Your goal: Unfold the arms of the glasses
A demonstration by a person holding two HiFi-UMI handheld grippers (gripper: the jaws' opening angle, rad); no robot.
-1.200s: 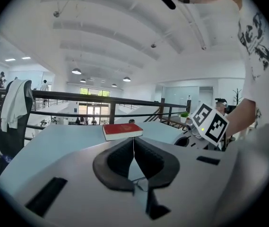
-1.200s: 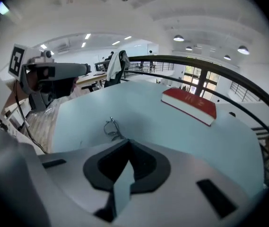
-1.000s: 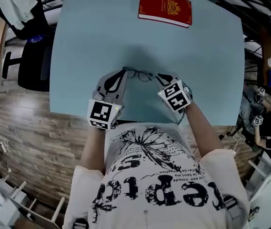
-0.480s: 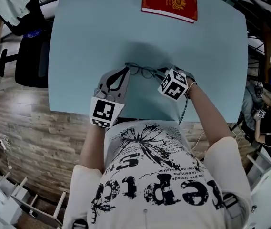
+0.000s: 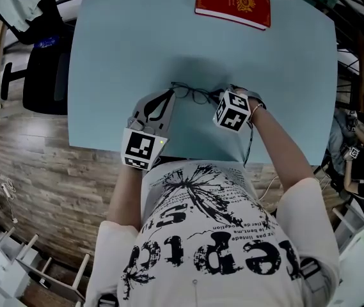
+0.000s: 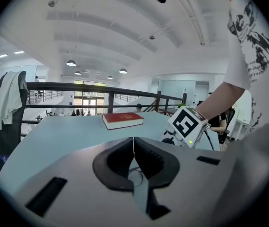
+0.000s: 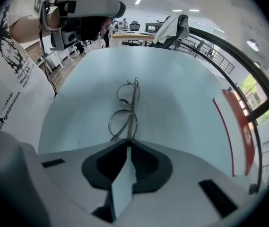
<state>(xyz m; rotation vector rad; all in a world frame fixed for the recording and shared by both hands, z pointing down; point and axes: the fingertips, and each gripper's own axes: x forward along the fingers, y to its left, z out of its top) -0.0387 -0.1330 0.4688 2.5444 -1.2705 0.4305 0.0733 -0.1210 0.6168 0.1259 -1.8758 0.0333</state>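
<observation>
While the red book (image 5: pixel 233 4) sits way off at the far edge of the blue table (image 5: pixel 118 56), well apart from everything, the glasses (image 5: pixel 191 95) are mid-table between both grippers. Left gripper (image 6: pixel 133 141) is clamped tight on one end of the frame. Right gripper (image 7: pixel 127 143) has just been closing, pinching the thin wire at the other end.

Head view: red book (image 5: pixel 233 4) clipped by top edge, cover lettering too small to read; tabletop (image 5: pixel 118 56) near edge partly under person's shirt (image 5: pixel 201 235). Left gripper view: glasses (image 6: pixel 136 175) mostly behind left tool (image 6: pixel 133 141), only a thin wire loop showing through.
</observation>
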